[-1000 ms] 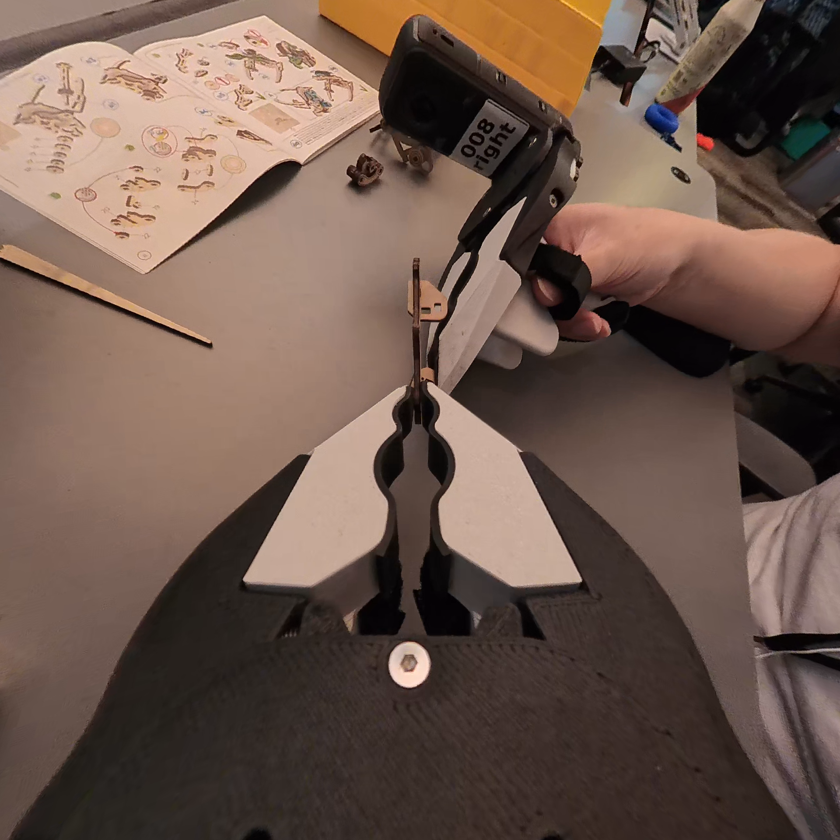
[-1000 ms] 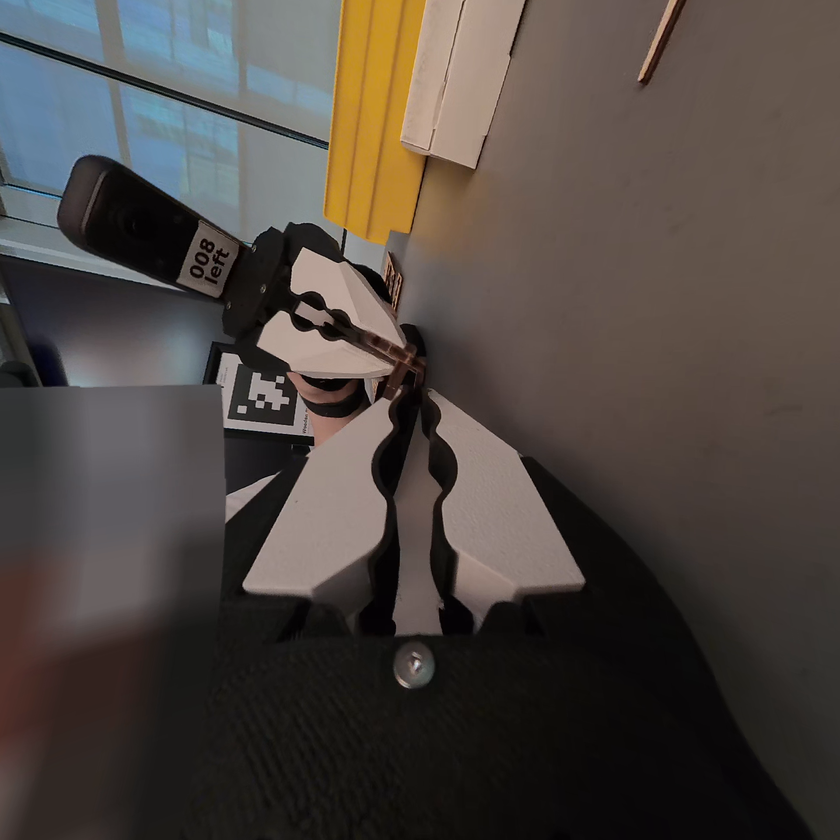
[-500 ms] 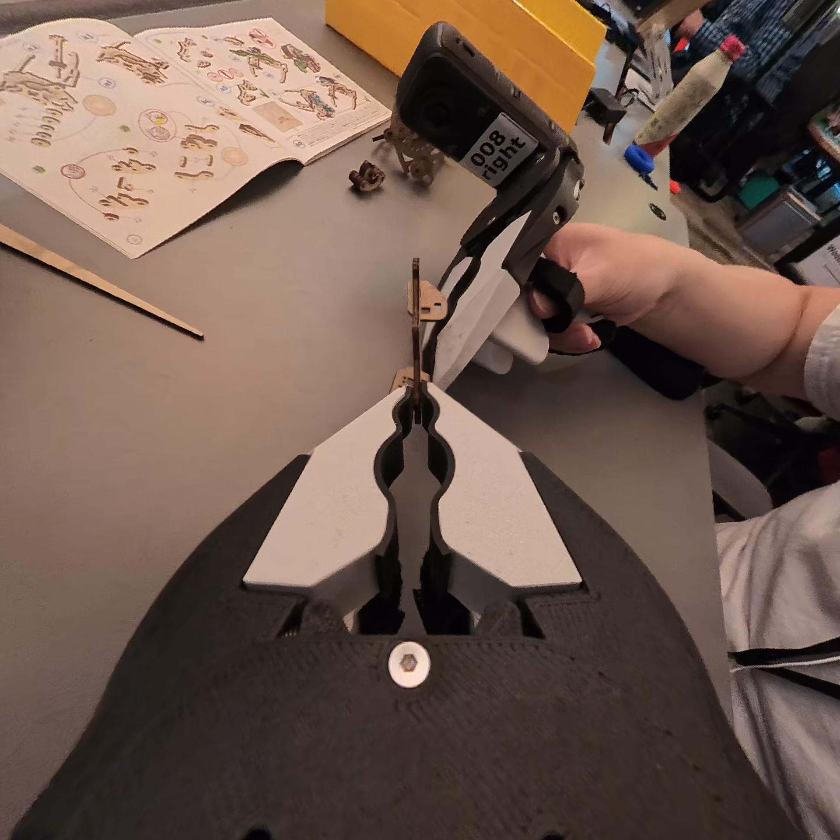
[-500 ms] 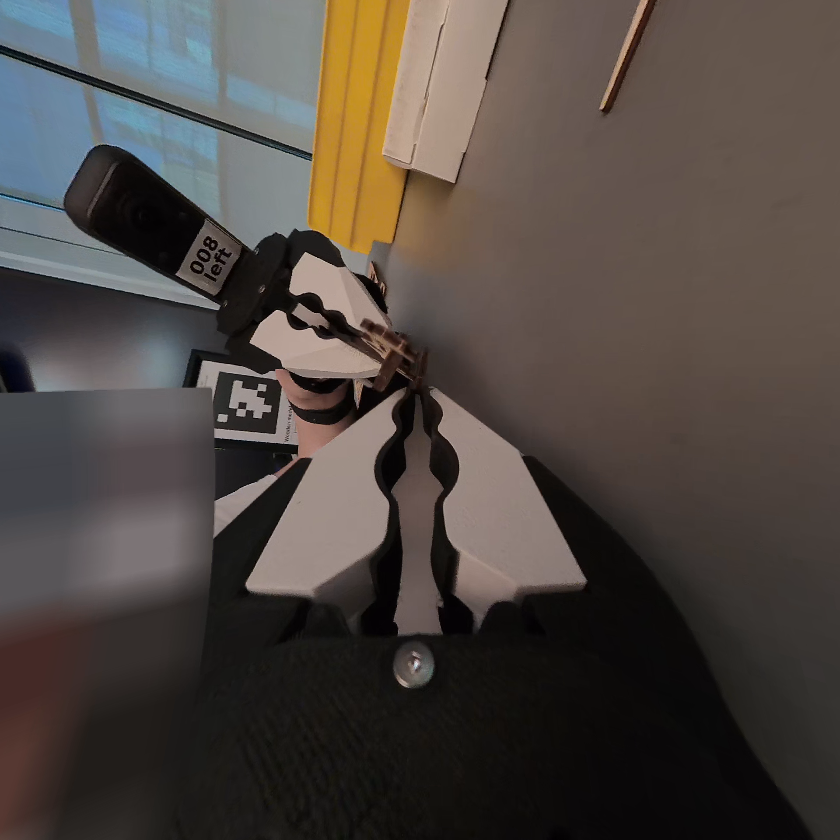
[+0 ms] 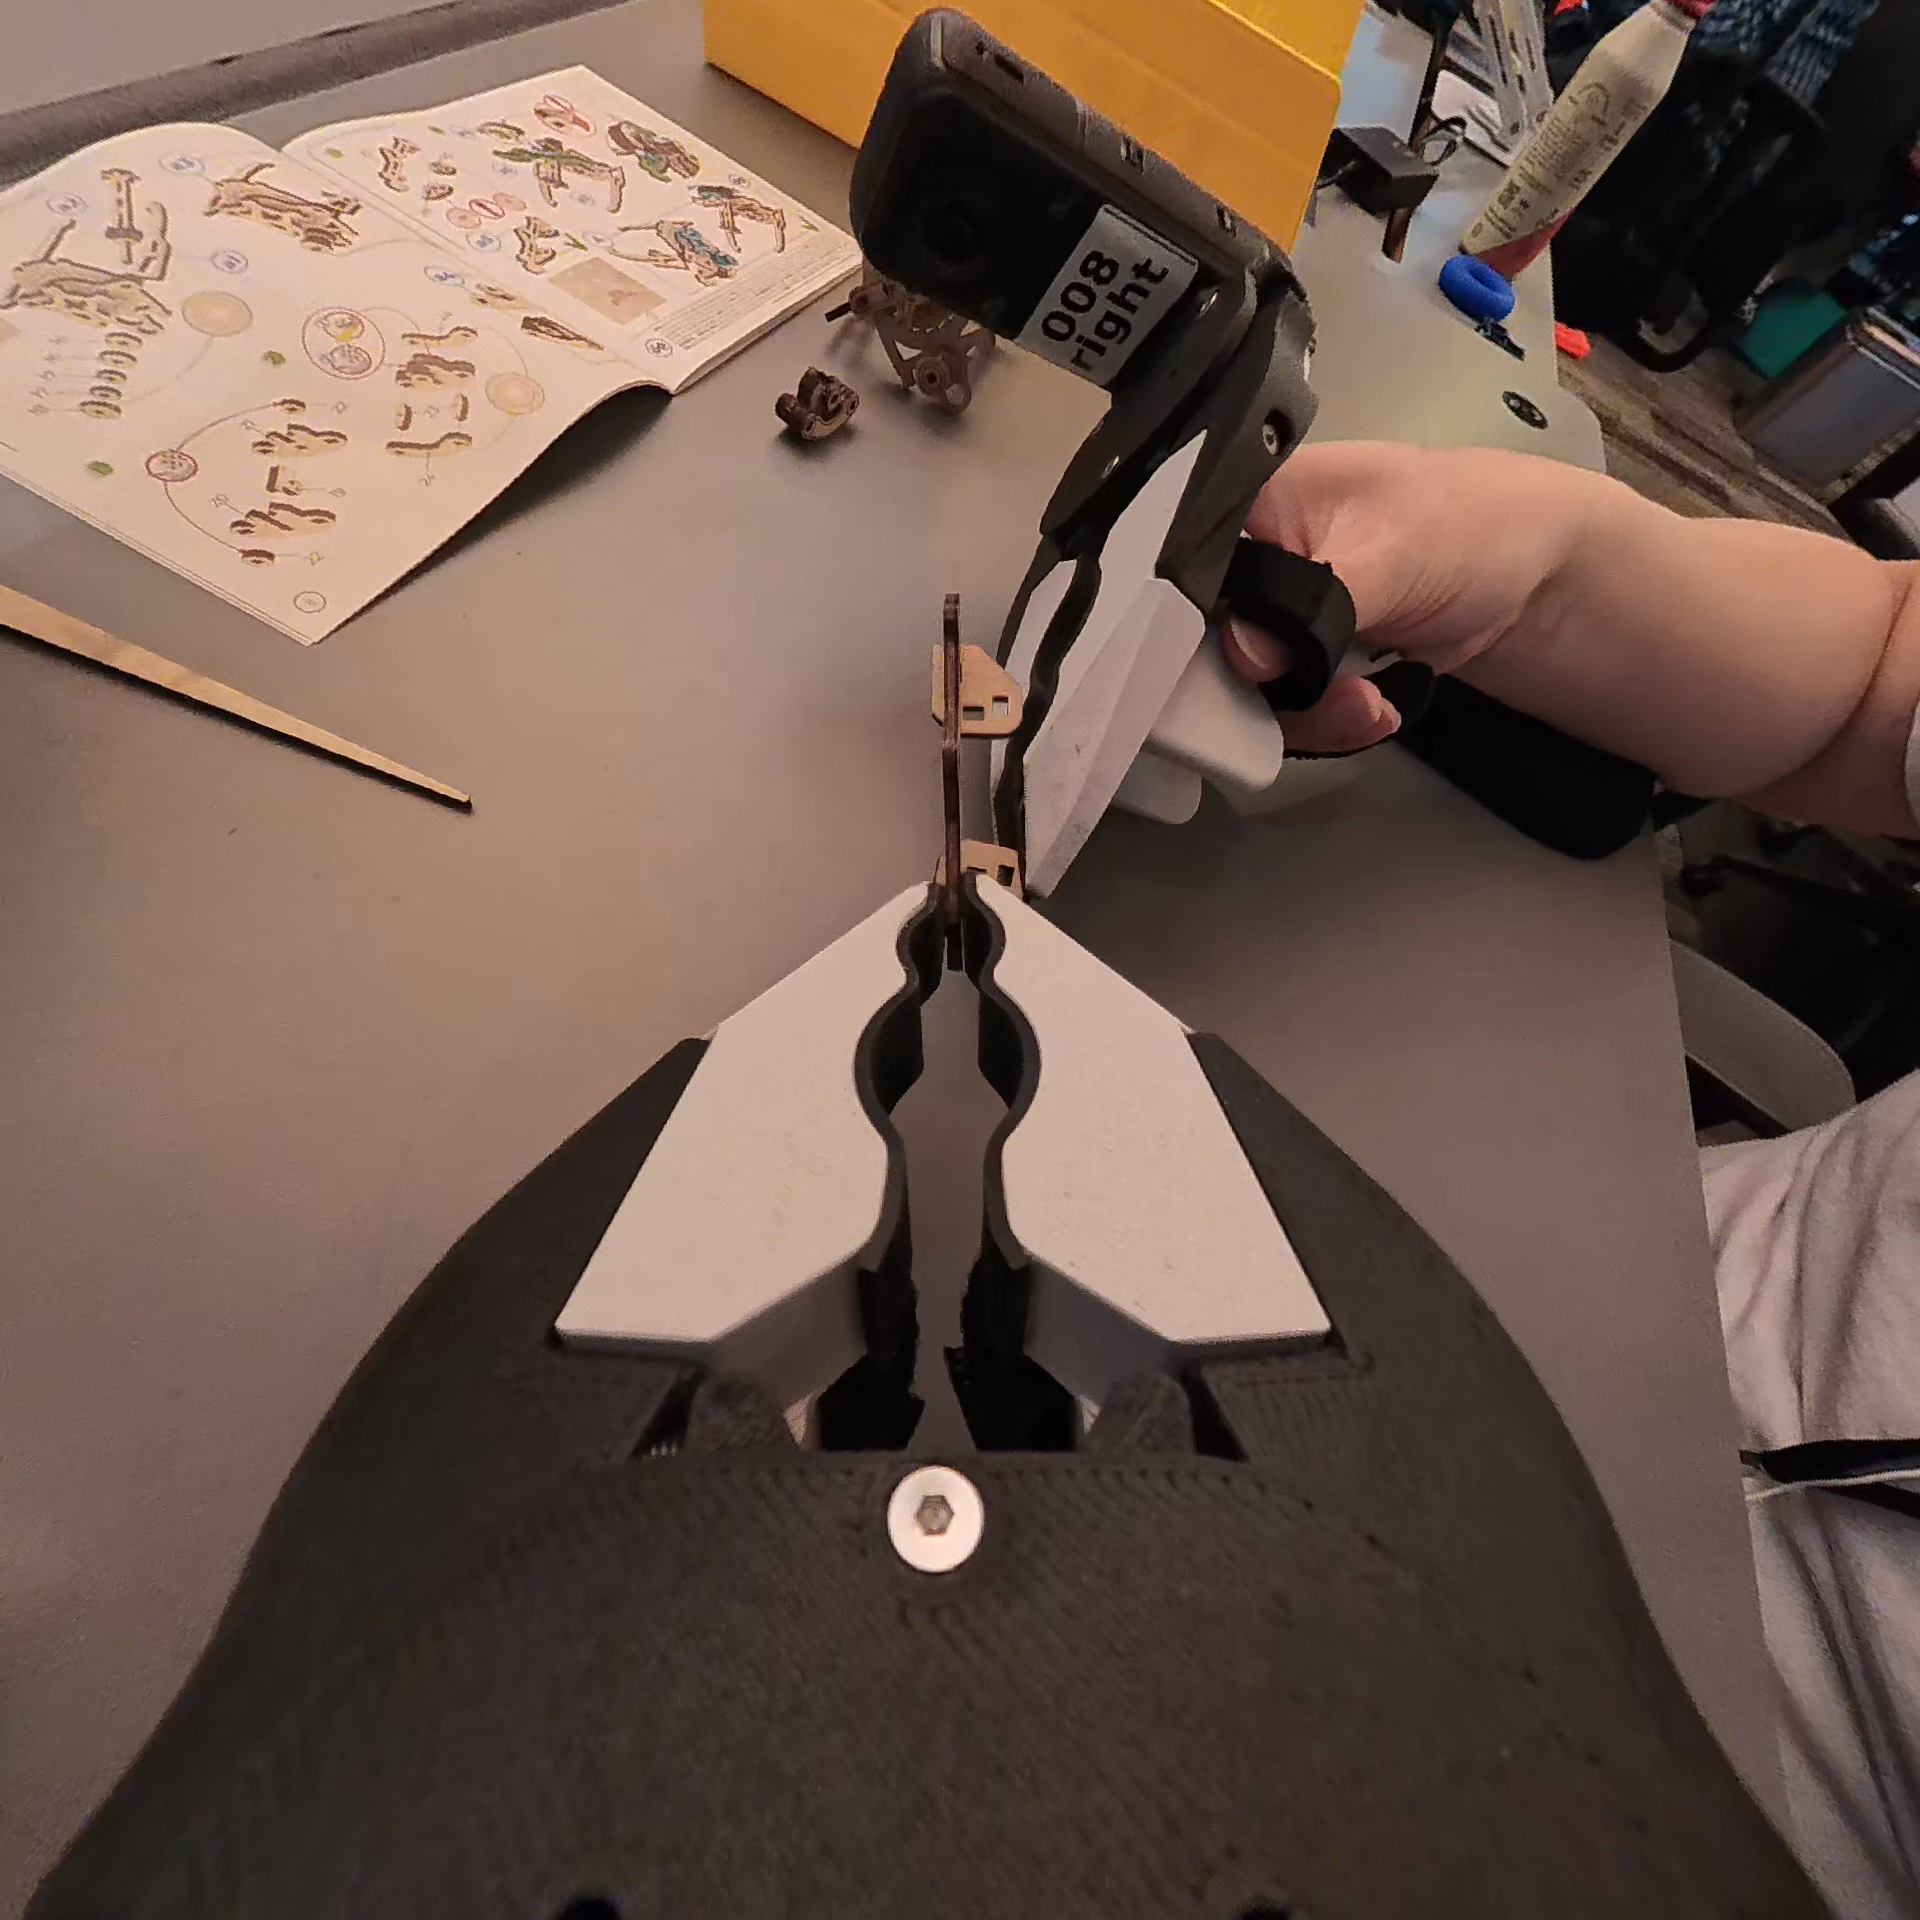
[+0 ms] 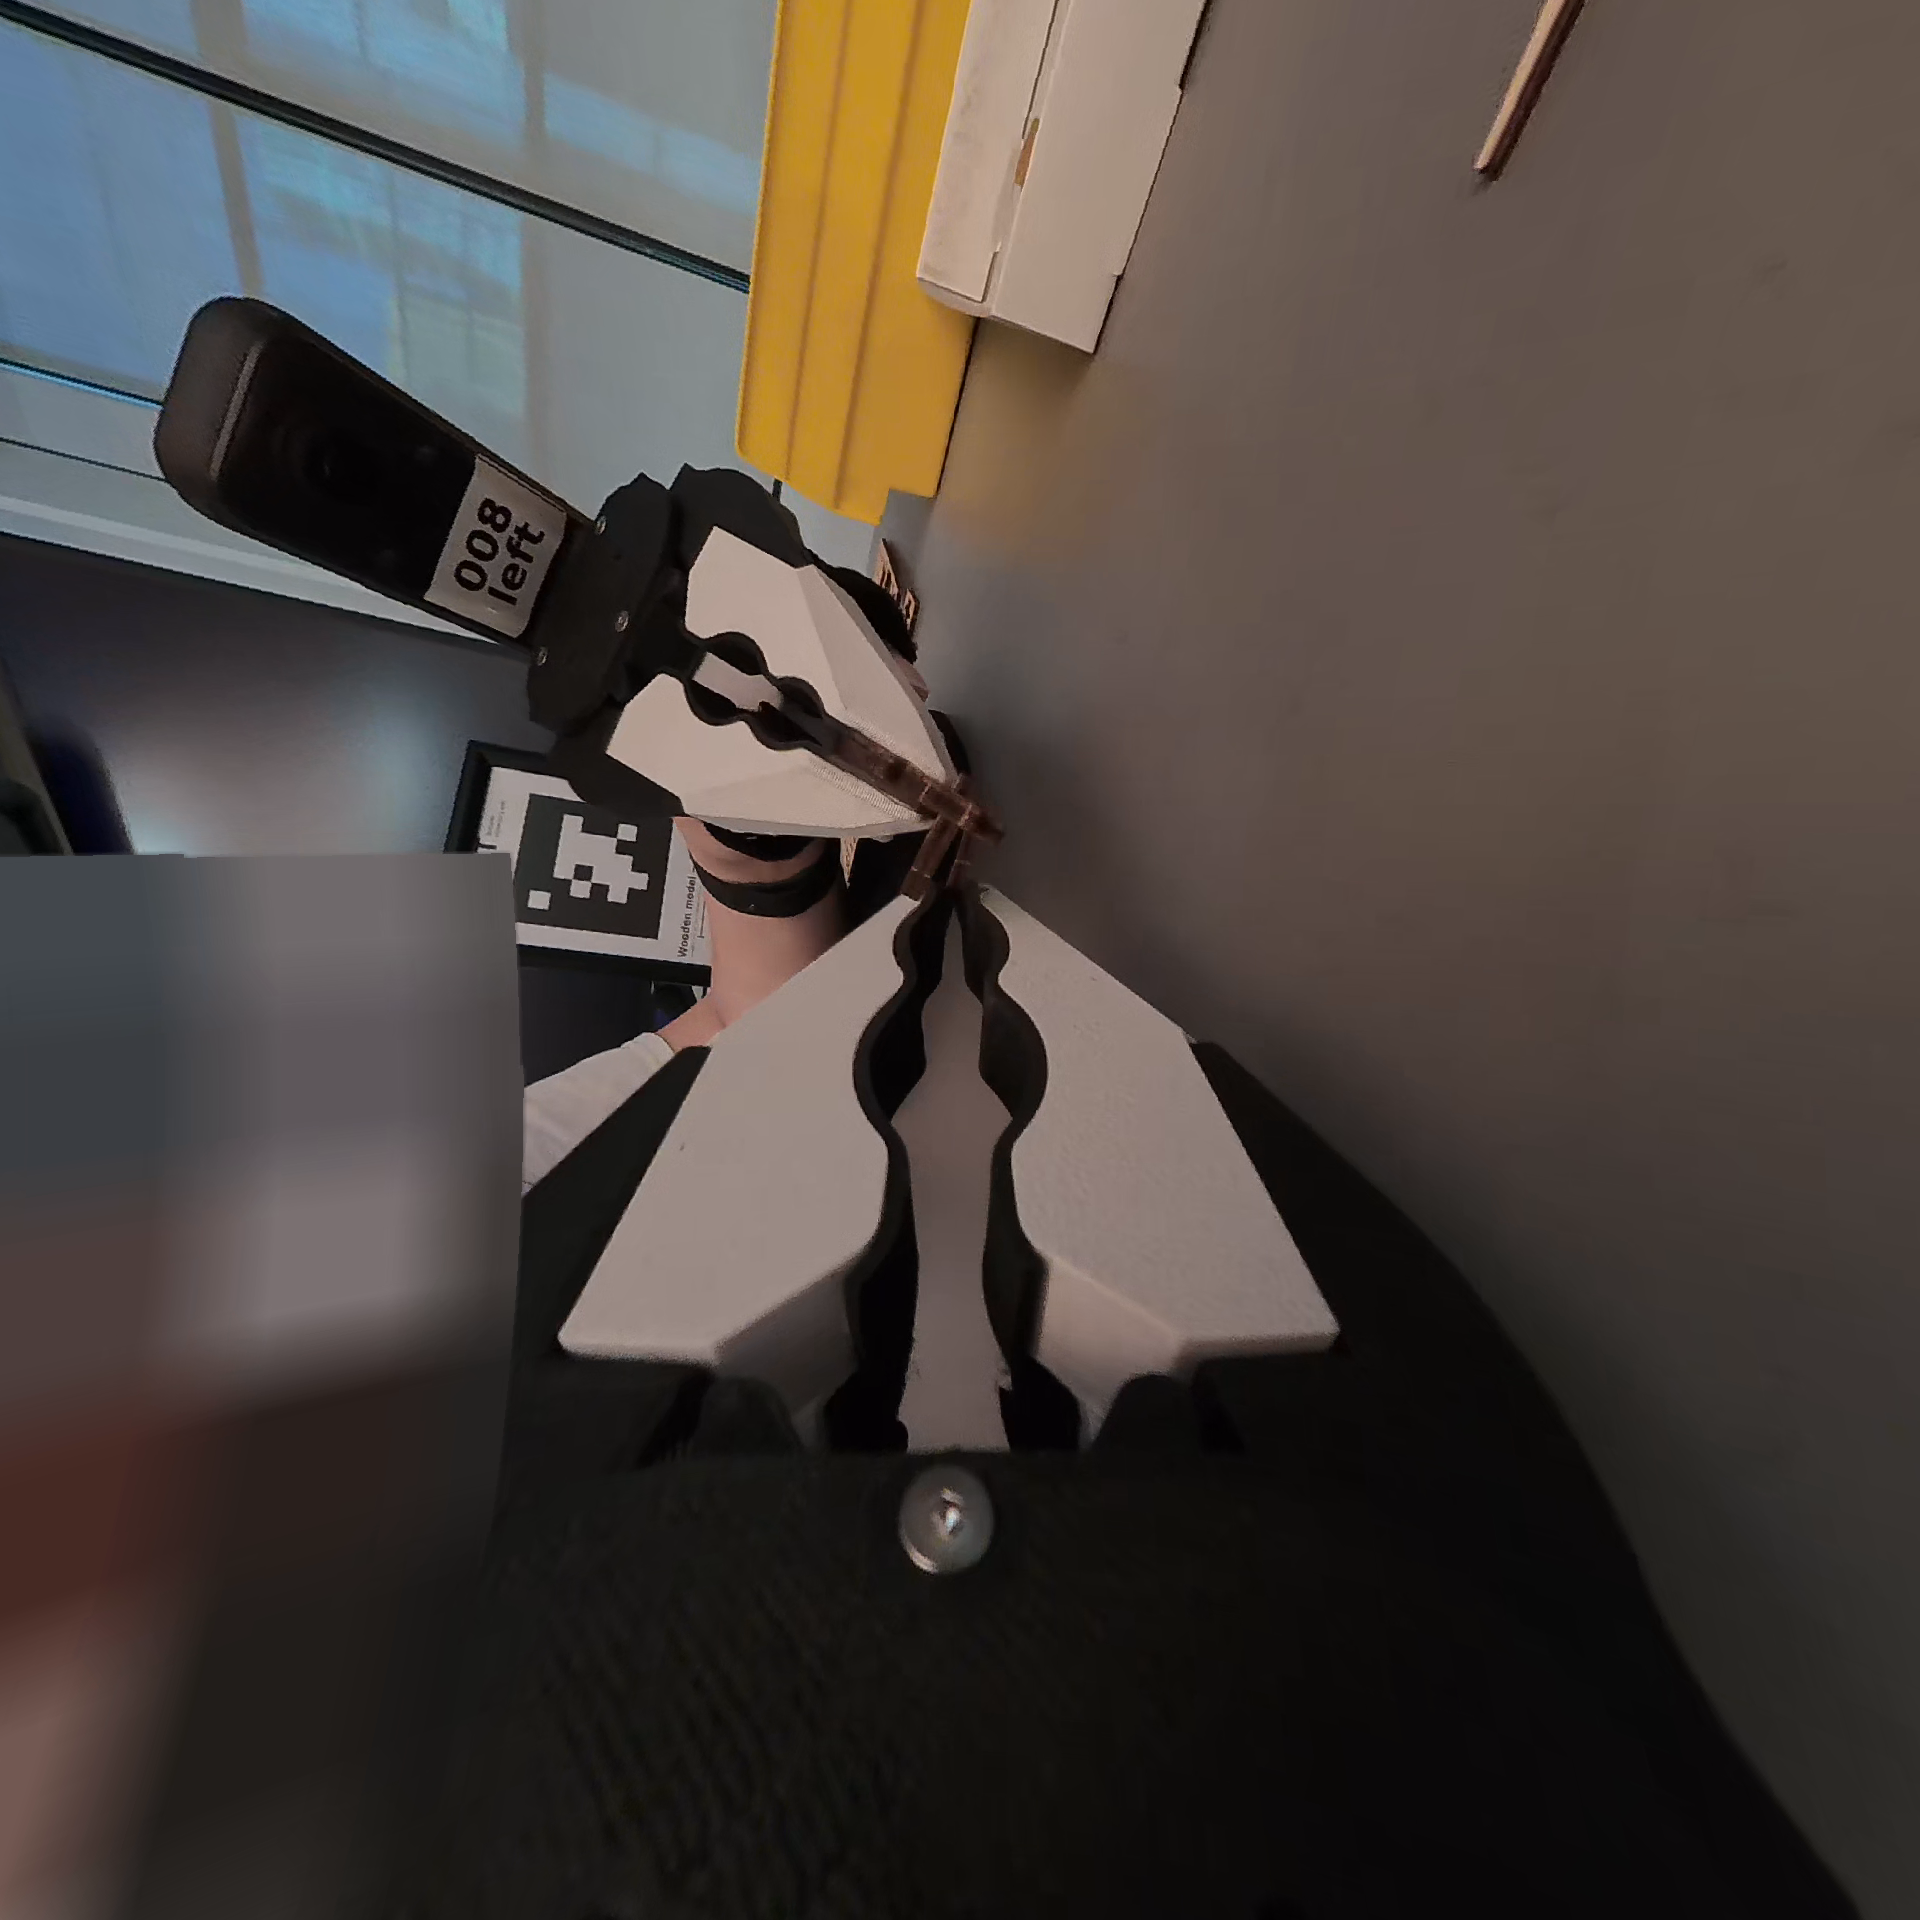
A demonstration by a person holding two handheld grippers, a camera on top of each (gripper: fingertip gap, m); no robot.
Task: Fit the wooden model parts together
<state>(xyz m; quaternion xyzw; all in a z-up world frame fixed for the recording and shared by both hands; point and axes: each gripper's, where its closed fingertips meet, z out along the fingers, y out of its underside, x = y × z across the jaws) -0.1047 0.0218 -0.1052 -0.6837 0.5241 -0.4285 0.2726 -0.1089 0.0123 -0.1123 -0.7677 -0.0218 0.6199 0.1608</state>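
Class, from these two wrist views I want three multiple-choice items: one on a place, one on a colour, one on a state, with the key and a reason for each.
1. Where does the open instruction booklet lie?
A. far left on the table
B. under the right claw
C. on the yellow box

2. What colour is the box at the table's far edge?
A. blue
B. yellow
C. green

3. How does the left claw stand?
A. wide open and empty
B. shut on the thin wooden strip
C. lying on the table

Key: 1 A, the booklet lies flat on the grey table left of both claws. 2 B, its wall shows yellow behind the right claw. 3 B, the thin wooden strip stands edge-on out of its closed tips, with small tabs slotted across it.
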